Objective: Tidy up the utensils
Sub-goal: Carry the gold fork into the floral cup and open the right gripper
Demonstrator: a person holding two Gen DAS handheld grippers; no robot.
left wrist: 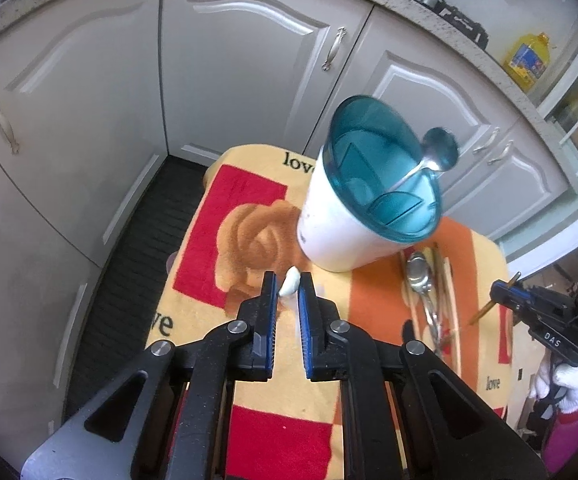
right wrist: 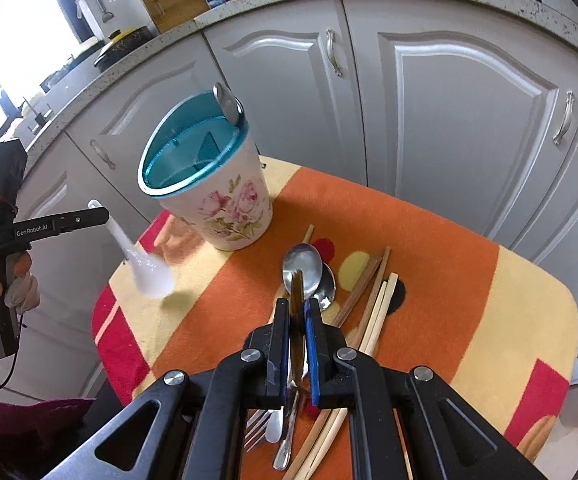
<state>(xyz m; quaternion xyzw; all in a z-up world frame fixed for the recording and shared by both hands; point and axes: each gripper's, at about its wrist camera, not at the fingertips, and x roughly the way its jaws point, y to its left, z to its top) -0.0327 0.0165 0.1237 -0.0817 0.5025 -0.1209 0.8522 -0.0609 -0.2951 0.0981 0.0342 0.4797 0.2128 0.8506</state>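
Left wrist view: left gripper (left wrist: 289, 286) clamped on white spoon (left wrist: 291, 282), near holder (left wrist: 369, 196)
Right wrist view: right gripper (right wrist: 297, 308) clamped on brown chopstick (right wrist: 297, 320) above utensil pile (right wrist: 353, 304); lower each handle-first into holder, clearing the rim

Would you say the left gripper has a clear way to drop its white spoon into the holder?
Probably yes: the left gripper holds the white spoon beside the holder, whose open top holds only one metal spoon.
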